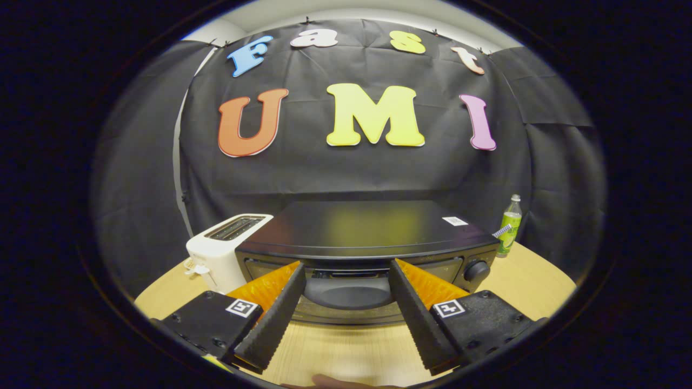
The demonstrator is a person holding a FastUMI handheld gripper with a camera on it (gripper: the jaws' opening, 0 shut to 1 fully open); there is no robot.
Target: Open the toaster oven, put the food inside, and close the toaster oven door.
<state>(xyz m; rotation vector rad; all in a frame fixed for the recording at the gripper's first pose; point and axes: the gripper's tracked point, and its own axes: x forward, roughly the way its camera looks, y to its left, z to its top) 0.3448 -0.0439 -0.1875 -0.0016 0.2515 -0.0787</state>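
Note:
A black toaster oven [367, 227] stands on the wooden table [530, 281], right in front of me. Its door is up, and the curved black handle [347, 294] runs along the top of the door. My gripper [346, 267] is open, its two ribbed black fingers [275, 319] spread wide. The fingertips reach the oven's front on either side of the handle, which lies between them. Neither finger visibly presses on it. I cannot make out any food.
A white slot toaster [216, 254] sits against the oven's left side. A green bottle [510, 227] stands at the oven's back right corner. A round knob [476, 270] is on the oven's right front. Bare table lies under the fingers.

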